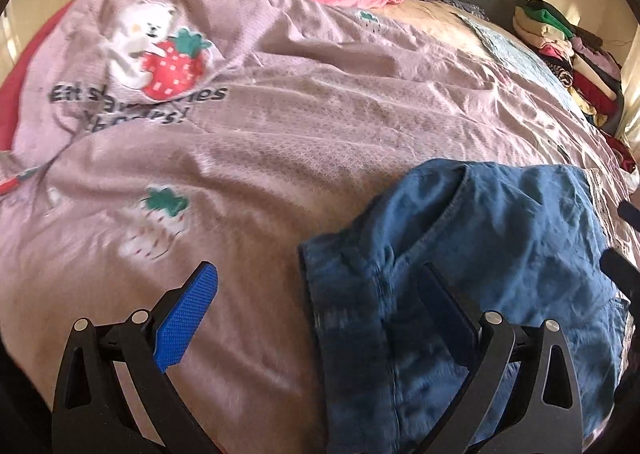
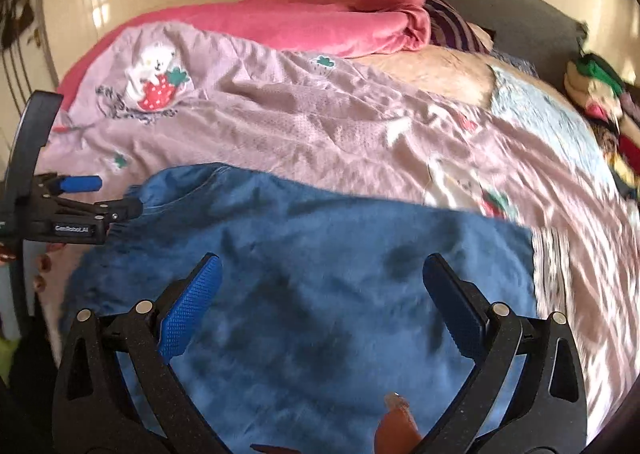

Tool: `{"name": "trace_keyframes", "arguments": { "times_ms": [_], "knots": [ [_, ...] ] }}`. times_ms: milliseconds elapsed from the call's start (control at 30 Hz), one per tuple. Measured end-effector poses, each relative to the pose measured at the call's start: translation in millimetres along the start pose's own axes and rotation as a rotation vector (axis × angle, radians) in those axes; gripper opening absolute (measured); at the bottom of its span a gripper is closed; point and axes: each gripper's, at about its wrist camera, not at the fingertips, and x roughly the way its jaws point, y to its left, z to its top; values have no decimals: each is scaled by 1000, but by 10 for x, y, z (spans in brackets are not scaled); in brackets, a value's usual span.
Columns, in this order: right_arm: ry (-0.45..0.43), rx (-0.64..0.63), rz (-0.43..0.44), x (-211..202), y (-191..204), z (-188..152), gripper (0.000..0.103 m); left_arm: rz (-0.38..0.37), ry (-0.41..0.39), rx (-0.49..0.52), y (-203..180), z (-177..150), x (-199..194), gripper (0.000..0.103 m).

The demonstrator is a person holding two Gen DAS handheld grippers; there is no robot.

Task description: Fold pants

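Blue denim pants [image 2: 304, 274] lying on the bed [image 1: 280, 133], spread over the pink quilt, roughly flattened but wrinkled. Seen from the right wrist: filling the lower centre, 6 o'clock, one straight edge running from 10 toward 3 o'clock. Seen from the left wrist: down at 4–5 o'clock, a seam and what looks like a pocket edge showing.

Left gripper [image 1: 320, 286] wide open, holding nothing; right finger over the denim, left finger over bare quilt, straddling the near left edge of the pants. Contact with cloth not clear.

Right gripper [image 2: 320, 278] also wide open, empty, both fingers above the middle of the fabric. Left gripper also visible in the right view at 9 o'clock, at the end of the pants.

Likely step: between folds, lining up for a grasp. Fold count so far hard to judge.

Next move probably needs: pinching an edge or corner at each end, lifting together, carrying over to the opposite edge, keeping layers aligned. Wrinkles worth smoothing first.

Clothes pile [image 1: 568, 57] at 2 o'clock, well apart.
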Motion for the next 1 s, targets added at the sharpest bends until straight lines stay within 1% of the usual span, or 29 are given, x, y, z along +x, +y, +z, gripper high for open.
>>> {"name": "trace_keyframes", "arguments": {
  "times_ms": [100,200,267,300,333,400,433,533,600,733,767,800,833,867,900,967,1000],
  "knots": [
    [34,-7,31,192,-47,123,95,0,20,11,1,61,156,99],
    [62,-41,35,365,-51,192,95,-38,17,33,-36,96,239,97],
    [86,-75,24,499,-17,235,95,-67,12,49,-70,99,270,75],
    [95,-82,27,547,-17,239,95,-85,13,64,-96,97,293,59],
    [104,-93,28,603,8,256,95,-95,13,76,-113,93,304,51],
    [115,-113,29,670,36,272,95,-94,-9,109,-155,73,274,40],
    [115,-132,29,690,69,280,95,-97,-25,119,-165,69,239,38],
    [113,-194,28,729,160,304,95,-120,-96,131,-170,36,37,37],
    [102,-245,26,734,235,324,95,-154,-144,146,-188,-24,-164,36],
    [67,-365,31,744,362,335,94,-199,-189,172,-252,-152,-455,35],
    [61,-391,36,739,379,320,90,-208,-194,177,-262,-174,-502,35],
    [65,-406,56,739,395,306,83,-219,-196,178,-254,-201,-535,35],
    [73,-408,77,742,401,305,61,-221,-198,181,-260,-228,-564,35],
    [88,-402,106,739,405,287,49,-211,-202,190,-272,-252,-582,35],
    [91,-399,111,726,419,256,44,-202,-207,199,-284,-277,-593,35],
    [96,-400,132,677,451,188,14,-199,-207,197,-270,-320,-598,34],
    [89,-396,127,628,456,152,12,-199,-207,192,-257,-338,-599,34]
  ]
}}
